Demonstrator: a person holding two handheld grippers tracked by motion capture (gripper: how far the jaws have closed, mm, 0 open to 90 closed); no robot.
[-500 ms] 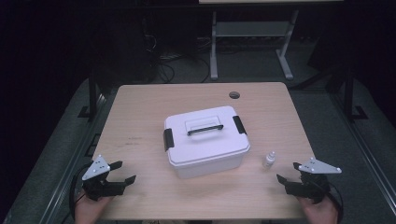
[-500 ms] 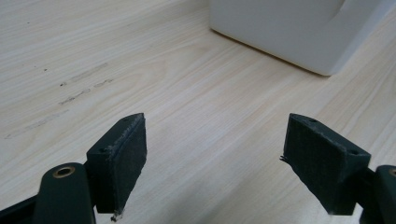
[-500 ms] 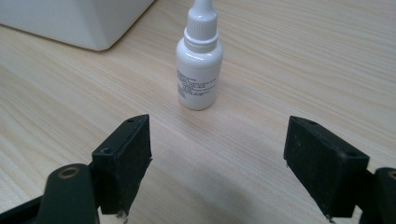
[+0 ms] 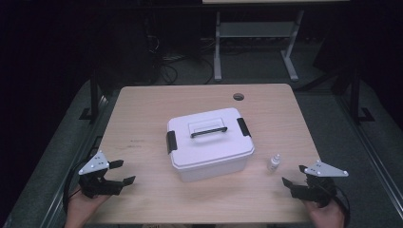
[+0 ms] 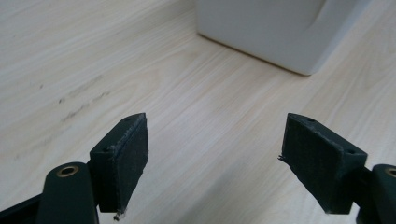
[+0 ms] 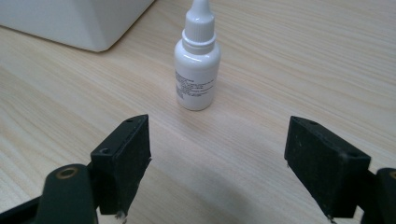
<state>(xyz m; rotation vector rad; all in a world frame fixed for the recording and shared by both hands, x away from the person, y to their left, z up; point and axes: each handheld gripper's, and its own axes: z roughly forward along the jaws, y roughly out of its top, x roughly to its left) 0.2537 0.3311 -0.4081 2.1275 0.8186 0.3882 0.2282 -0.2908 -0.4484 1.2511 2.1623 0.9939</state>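
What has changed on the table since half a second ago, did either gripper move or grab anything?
Nothing visibly changed. The left gripper and the right gripper rest at the near corners of the table as before, jaws open and empty. The white box stays closed in the middle, and the small dropper bottle stands upright beside it, untouched.

High view down over the table; gripper views low, close, sharing its wood.
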